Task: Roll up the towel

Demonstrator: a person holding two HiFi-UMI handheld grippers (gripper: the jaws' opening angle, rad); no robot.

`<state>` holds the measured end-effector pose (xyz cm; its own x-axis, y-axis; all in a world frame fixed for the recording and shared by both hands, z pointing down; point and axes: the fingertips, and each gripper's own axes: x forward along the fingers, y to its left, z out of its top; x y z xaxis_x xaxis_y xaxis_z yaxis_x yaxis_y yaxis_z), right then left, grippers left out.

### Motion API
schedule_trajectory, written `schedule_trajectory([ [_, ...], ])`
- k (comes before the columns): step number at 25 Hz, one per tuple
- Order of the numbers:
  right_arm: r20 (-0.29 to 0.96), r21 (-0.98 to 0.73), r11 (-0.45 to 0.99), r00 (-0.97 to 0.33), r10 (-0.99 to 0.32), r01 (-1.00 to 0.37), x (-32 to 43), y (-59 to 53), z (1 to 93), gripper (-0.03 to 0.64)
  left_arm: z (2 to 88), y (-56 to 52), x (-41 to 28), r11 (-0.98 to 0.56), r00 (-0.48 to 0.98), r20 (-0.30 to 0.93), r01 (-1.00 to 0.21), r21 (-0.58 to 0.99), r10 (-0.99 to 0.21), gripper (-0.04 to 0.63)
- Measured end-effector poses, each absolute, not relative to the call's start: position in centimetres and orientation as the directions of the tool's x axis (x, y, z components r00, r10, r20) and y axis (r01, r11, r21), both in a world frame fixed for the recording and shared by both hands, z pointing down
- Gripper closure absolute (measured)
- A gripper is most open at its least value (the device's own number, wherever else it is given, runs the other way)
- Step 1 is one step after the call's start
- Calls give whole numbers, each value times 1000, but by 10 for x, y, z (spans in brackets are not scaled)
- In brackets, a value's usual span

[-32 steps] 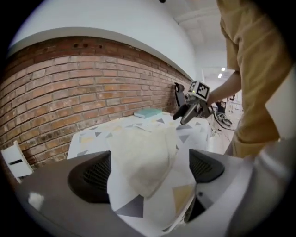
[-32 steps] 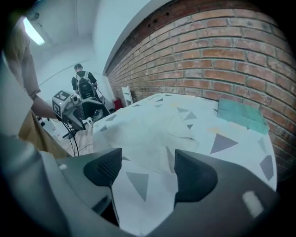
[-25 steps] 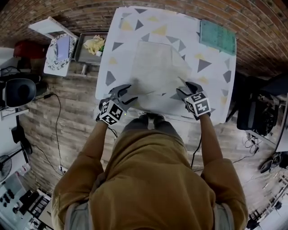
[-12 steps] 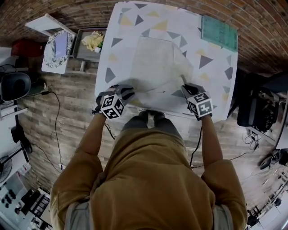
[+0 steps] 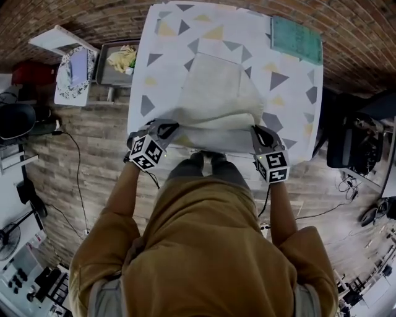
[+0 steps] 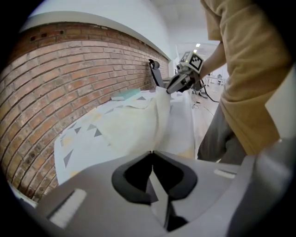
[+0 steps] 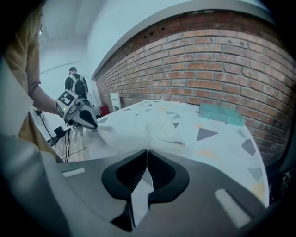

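Clenched on the two near corners of the cream towel (image 5: 216, 99): left tool (image 5: 167, 129) and right tool (image 5: 258, 131). Near edge raised off the patterned bench (image 5: 291, 93), long axis running away toward the brick wall (image 5: 93, 15). Only in the right gripper view: a distant bystander (image 7: 75, 83). A second ago lying flat, both tools spread open.

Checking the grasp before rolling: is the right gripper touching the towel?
Touching. In the right gripper view, the right gripper has its fingers shut on the towel, cloth pinched between them.
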<state>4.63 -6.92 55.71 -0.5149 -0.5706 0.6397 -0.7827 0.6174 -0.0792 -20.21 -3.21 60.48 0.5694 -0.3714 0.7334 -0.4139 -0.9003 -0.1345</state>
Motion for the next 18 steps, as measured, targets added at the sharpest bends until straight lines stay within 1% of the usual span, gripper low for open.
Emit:
schedule_trajectory([
  [3, 602, -70, 557, -480, -638, -828, 55, -67, 545, 600, 597, -37, -199, -904, 582, 726, -406, -131, -367, 526],
  [8, 572, -94, 460, -426, -701, -883, 68, -50, 543, 599, 584, -47, -187, -918, 616, 713, -384, -98, -334, 528],
  [14, 601, -195, 286, -344, -721, -938, 98, -20, 562, 598, 567, -49, -162, -956, 668, 702, -289, -60, -246, 528],
  [18, 606, -261, 142, -277, -746, -955, 119, -6, 569, 598, 578, -60, -138, -966, 686, 705, -259, 8, -178, 528],
])
